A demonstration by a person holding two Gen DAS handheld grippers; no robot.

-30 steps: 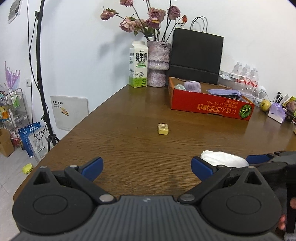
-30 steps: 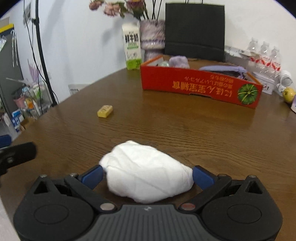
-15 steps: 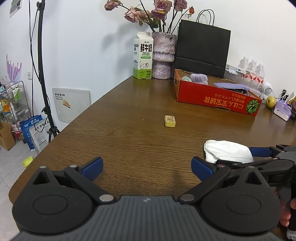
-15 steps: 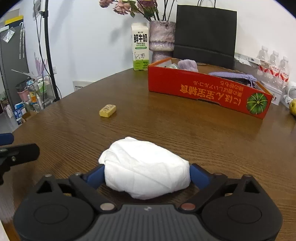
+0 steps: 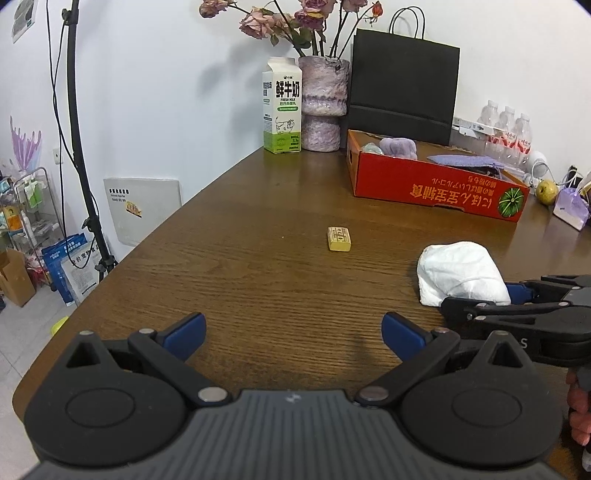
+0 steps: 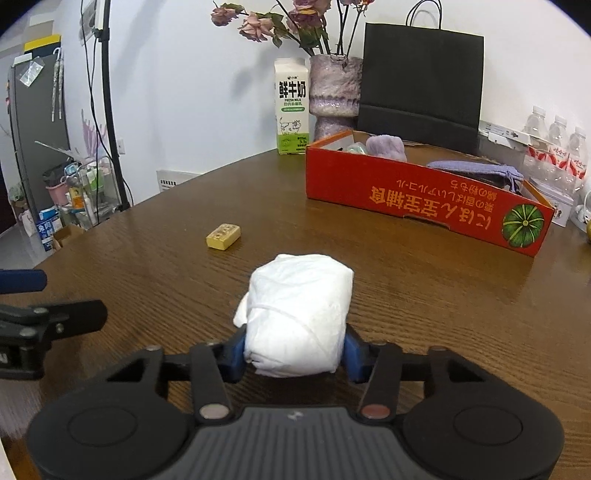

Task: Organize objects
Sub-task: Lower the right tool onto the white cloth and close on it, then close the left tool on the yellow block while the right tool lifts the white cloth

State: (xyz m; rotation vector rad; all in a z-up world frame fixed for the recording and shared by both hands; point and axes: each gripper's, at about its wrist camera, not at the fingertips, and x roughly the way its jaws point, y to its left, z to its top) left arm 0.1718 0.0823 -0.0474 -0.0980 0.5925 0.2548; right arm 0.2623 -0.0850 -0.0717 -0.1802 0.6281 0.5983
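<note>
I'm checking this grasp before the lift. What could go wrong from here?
The right gripper has just been closing on the white cloth bundle; its pads pinch only the near end, so the soft bundle may sag or slip out. The red cardboard box has a raised front wall that a drooping bundle could catch. The left gripper is open, giving no support.

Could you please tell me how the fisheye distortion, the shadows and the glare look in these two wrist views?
Left wrist view: dark rounded corners, the lamp stand bows, the flowers cast soft shadows on the wall, and a dull sheen lies on the table. Right wrist view: same bending, sharp throughout; the white bundle is bright but keeps its creases.
</note>
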